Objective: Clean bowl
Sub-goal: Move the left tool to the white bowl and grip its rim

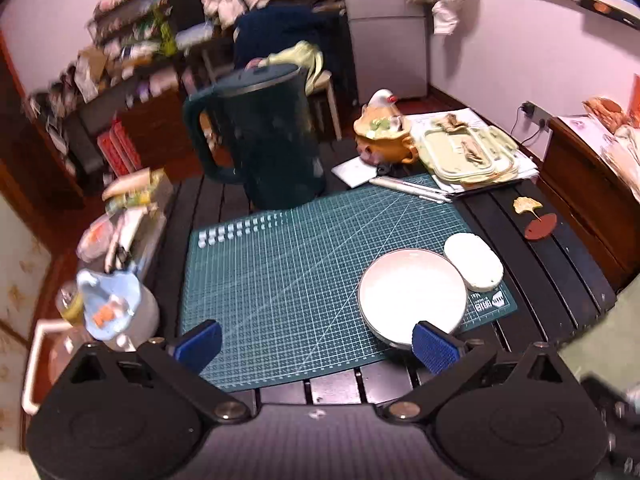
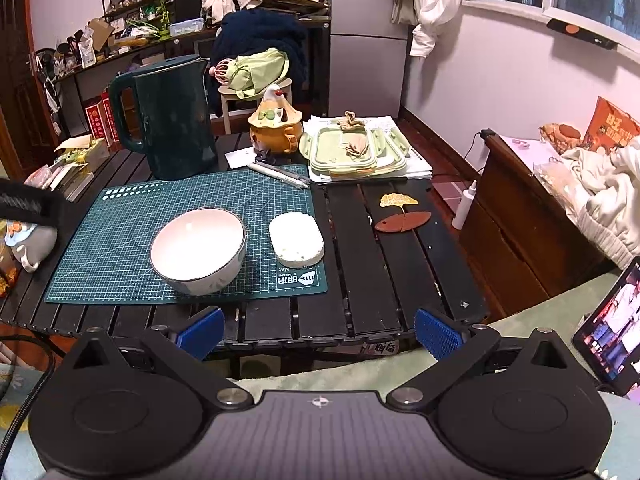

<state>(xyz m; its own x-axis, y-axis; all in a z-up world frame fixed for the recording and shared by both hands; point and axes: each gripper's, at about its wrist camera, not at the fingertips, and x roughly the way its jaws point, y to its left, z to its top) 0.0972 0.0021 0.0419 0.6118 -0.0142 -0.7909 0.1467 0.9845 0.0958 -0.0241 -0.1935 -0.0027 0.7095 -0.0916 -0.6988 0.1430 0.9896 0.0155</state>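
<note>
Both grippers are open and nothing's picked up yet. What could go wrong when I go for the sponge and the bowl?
1. The white sponge lies close beside the bowl; an open right gripper coming down on it may knock the bowl's rim.
2. The bowl sits near the front edge of the cutting mat; a push from the left gripper could slide it toward the table edge.
3. The tall dark kettle stands behind the mat; a high reach could clip it.
</note>
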